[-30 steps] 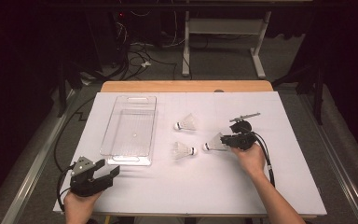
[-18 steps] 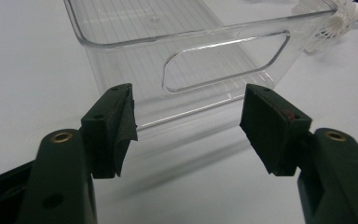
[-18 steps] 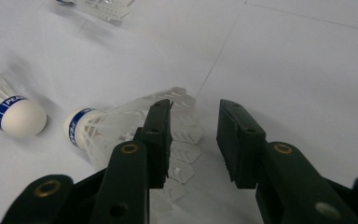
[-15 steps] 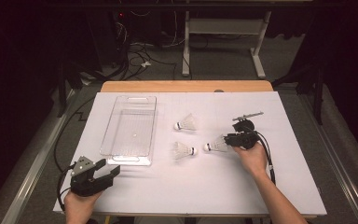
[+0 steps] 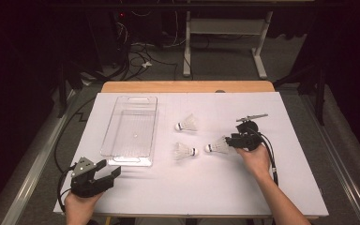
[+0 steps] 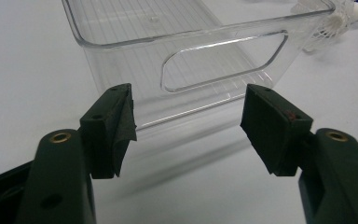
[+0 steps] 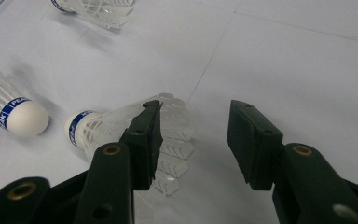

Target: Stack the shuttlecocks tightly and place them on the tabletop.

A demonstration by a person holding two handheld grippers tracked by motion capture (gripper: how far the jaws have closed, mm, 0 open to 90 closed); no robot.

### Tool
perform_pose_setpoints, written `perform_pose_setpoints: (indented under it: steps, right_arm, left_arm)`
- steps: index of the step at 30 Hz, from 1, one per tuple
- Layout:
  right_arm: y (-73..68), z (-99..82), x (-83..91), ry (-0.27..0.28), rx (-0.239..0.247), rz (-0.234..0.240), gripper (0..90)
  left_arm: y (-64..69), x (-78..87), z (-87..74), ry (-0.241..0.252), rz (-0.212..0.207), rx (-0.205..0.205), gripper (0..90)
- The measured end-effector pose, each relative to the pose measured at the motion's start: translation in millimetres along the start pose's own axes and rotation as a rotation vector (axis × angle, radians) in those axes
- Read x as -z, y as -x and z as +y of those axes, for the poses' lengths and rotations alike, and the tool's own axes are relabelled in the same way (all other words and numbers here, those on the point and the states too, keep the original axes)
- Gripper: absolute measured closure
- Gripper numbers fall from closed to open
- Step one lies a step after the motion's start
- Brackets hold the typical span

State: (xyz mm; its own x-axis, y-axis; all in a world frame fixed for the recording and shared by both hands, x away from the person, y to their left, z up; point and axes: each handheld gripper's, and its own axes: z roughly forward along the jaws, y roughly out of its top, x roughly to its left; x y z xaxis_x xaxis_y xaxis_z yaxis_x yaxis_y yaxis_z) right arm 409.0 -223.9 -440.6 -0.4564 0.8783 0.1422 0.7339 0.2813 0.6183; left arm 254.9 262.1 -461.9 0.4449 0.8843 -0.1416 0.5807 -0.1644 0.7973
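Shuttlecock (image 5: 217,146) nearest the right gripper (image 5: 233,141) lies right of centre in the high view, its feather skirt at the jaws, cork pointing left. Those jaws have just been opening; one pad overlaps the skirt, the other stands clear. Three shuttlecocks lie on the white table (image 5: 206,187), one clear tray (image 5: 130,129) upper left. The left gripper (image 5: 110,174), lower left, gapes empty.
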Motion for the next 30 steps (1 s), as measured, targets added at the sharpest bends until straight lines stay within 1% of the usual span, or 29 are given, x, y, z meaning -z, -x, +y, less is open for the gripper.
perform_pose_setpoints:
  steps: [9,15,18,20,23,28,30]
  right_arm:
    - [0.4,-1.6,8.0,0.020,0.007,-0.021,51.0]
    - [2.4,-5.6,13.1,0.034,0.009,-0.035,50.5]
    - [5.4,-9.3,17.7,0.061,-0.008,-0.032,49.2]
    - [6.9,-12.3,22.2,0.069,-0.022,-0.028,49.4]
    - [7.2,-15.8,28.9,0.073,-0.027,-0.017,51.2]
    - [2.3,-19.0,40.1,0.085,-0.005,0.009,54.5]
    - [-0.8,-20.7,43.3,0.089,0.008,0.026,55.4]
  left_arm:
    - [0.1,0.5,0.0,0.001,-0.002,-0.002,35.6]
    - [-0.1,0.1,0.1,0.002,-0.001,-0.002,35.6]
    - [0.1,0.2,0.0,0.003,0.001,-0.001,35.6]
    - [0.1,-0.1,0.2,0.001,-0.001,-0.004,35.7]
    - [0.2,-0.5,0.5,-0.002,-0.002,-0.005,35.7]
    - [0.0,-0.3,0.2,0.002,0.000,-0.002,35.7]
    - [0.3,-0.4,0.4,-0.002,-0.001,-0.003,35.7]
